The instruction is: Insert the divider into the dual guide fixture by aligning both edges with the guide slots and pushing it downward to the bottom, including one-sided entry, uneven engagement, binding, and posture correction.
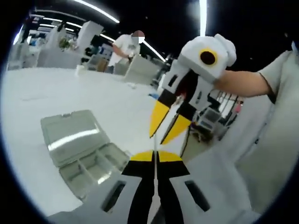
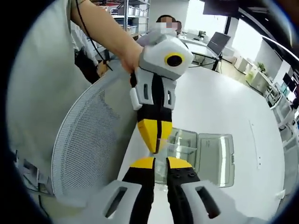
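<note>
1. Divider [image 2: 164, 145]: small, clear, thin plastic sheet, hard to make out, held up in the air above the bench [image 2: 224, 102] and not yet in any slot.
2. Left hand-held gripper [image 2: 155, 150]: yellow tips pressed together, apparently pinching the divider; in the left gripper view [image 1: 155, 156] just a thin pale line between the closed jaws, probably the sheet seen edge-on.
3. Right hand-held gripper [image 1: 157, 139]: jaws narrowly apart, pointed at the left one's tips; in the right gripper view [image 2: 161, 162] a slim gap with the clear sheet just ahead of it. Cannot tell whether touching the sheet.
4. Compartment box [image 1: 93, 170]: clear plastic, lid [image 1: 70, 135] folded open flat beside the tray, resting on the bench well below both grippers. Low walls inside, glossy with light streaks.
5. Progress, as a judgement: early. Pick-up done; lowering to the box, lining up both edges with the slots, pushing down to the bottom and any straightening all left.
6. Textures: smooth white bench; matte white gripper shells with black and yellow jaws; pale mesh chair back [image 2: 88, 140] beside the bench.
</note>
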The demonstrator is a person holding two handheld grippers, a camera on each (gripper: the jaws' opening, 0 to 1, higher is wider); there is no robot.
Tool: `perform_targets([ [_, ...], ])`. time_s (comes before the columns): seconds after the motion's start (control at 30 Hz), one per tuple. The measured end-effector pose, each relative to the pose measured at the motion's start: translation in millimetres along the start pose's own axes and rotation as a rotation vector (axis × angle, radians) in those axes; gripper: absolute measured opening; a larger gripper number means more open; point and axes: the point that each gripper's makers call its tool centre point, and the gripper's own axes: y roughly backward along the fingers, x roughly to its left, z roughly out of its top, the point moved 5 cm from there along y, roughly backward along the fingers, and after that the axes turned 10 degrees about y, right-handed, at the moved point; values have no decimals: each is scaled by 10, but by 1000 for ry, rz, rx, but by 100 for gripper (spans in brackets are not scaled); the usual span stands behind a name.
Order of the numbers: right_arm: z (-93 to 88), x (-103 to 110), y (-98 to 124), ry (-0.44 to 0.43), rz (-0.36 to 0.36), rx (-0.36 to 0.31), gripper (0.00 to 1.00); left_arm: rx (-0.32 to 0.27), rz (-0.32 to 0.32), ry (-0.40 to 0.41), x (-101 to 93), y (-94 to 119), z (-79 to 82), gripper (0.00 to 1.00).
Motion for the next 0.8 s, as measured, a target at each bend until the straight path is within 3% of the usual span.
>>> perform_targets([
  [0.47, 36, -2, -77, -22, 60, 23, 0, 10, 8, -177, -14, 32, -16, 0],
  [0.8, 67, 9, -131, -29, 99, 37, 0, 19, 8, -215, -11, 42, -39, 0],
])
